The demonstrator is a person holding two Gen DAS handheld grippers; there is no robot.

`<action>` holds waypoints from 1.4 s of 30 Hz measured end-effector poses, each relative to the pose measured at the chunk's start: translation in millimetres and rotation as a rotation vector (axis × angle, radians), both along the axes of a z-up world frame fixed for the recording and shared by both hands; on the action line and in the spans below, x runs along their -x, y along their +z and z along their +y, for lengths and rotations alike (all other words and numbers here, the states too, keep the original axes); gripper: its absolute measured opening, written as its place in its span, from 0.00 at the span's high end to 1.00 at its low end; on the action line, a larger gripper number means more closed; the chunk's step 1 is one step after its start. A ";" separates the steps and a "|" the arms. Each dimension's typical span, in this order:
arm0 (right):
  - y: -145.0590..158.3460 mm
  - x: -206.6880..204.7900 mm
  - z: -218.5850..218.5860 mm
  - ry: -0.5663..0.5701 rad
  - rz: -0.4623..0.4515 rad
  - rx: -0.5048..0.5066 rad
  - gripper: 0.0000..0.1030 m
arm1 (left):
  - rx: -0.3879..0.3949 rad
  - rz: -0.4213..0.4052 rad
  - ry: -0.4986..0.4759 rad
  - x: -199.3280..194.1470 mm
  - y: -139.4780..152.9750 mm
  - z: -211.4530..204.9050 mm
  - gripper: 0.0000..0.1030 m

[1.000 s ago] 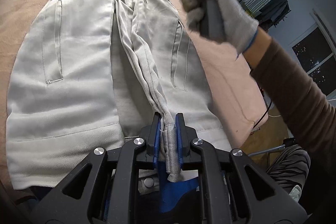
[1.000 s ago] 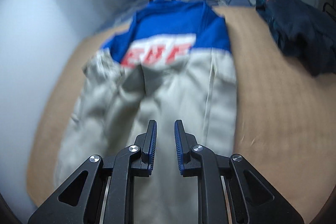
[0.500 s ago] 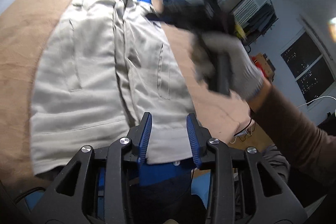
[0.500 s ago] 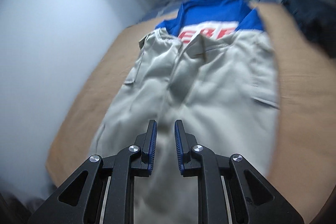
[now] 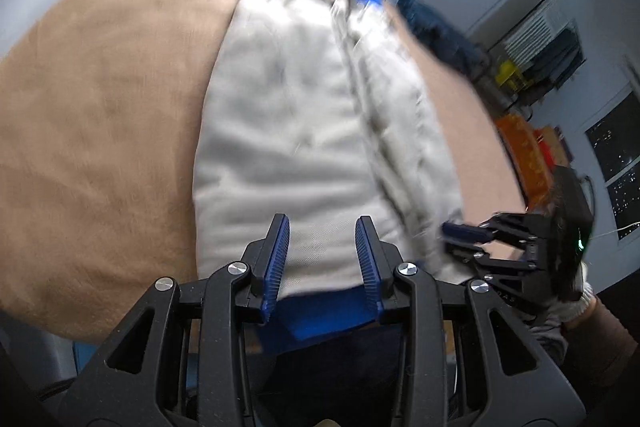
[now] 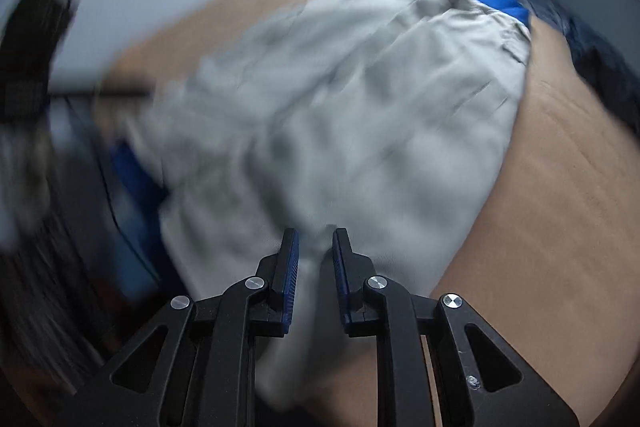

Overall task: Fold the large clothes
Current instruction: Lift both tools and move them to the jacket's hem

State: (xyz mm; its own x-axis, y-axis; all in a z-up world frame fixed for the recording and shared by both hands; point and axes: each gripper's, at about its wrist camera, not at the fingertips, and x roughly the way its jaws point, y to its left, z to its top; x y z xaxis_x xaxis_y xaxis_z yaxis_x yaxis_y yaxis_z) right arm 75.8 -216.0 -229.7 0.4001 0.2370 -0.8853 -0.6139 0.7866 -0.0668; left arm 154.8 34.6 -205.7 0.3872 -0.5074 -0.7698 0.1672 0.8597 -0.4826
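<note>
Now my left claw (image 5: 322, 259) hangs released over the jacket (image 5: 304, 131) hem; my right claw (image 6: 314, 267) looks clenched on soft, floppy fabric, best held at its hem corners.

The big pale grey cotton jacket (image 5: 304, 131) has royal-blue fabric at its far end and a blue strip at the near hem. It's lying on a tan-brown bed cover (image 5: 100, 131). Both black plastic grippers have ribbed blue pads (image 5: 276, 259). Far right there's an orange box (image 5: 524, 151) and something small and yellow.
</note>
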 end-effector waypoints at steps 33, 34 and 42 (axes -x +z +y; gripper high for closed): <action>10.5 -27.2 -69.5 -0.308 0.022 -0.274 0.81 | -0.365 -0.178 -0.089 -187.9 -35.6 -40.6 0.67; 11.5 -26.1 -70.3 -0.311 0.024 -0.274 0.81 | -0.368 -0.175 -0.094 -187.3 -34.4 -40.9 0.67; 26.0 -14.7 -101.6 -0.386 0.076 -0.405 0.50 | -0.125 -0.070 -0.020 -138.3 10.5 5.8 0.58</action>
State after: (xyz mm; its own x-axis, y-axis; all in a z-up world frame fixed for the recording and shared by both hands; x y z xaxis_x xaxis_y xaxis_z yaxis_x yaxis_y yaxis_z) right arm 90.4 -317.6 -203.6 0.4639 0.4125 -0.7840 -0.2675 0.9089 0.3200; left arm 293.1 40.4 -195.2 0.4332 -0.4171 -0.7990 0.2142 0.9087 -0.3583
